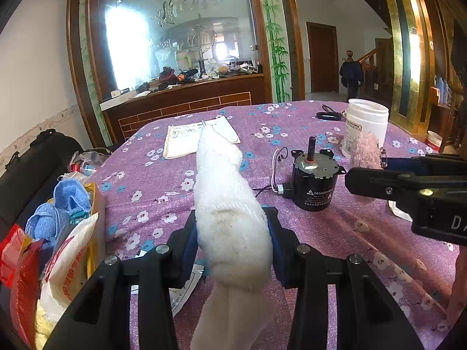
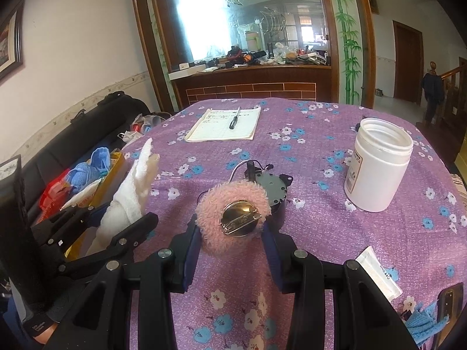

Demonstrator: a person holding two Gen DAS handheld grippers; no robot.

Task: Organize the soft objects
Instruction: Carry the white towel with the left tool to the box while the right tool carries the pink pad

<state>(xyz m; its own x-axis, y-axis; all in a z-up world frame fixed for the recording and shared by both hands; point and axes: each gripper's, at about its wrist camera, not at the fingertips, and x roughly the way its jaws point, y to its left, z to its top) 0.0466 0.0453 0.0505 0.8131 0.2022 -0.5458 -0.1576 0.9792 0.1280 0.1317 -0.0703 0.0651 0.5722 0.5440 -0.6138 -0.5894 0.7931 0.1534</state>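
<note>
Purple flowered tablecloth (image 2: 335, 233) fills the scene; near its middle the right gripper (image 2: 232, 230) pinches a fluffy pink round pad (image 2: 214, 204) with brass clasp; left, the left gripper (image 1: 232, 233) clamps a rolled white towel (image 1: 224, 186); a black motor (image 1: 313, 183) and white plastic jar (image 2: 378, 166) stand farther right.

A left gripper (image 1: 232, 233) clamps a rolled white towel (image 1: 224, 192) between its blue pads, the towel pointing away over a purple flowered tablecloth (image 1: 151, 180); beyond its tip lies an open notebook (image 1: 186, 140); to the right stands a black motor (image 1: 315, 183); behind it a white jar (image 1: 366, 122); the right gripper (image 1: 414, 186) enters from the right edge beside a pink fluffy item (image 1: 366, 151); blue cloths (image 1: 58, 210) sit among bags at left.
</note>
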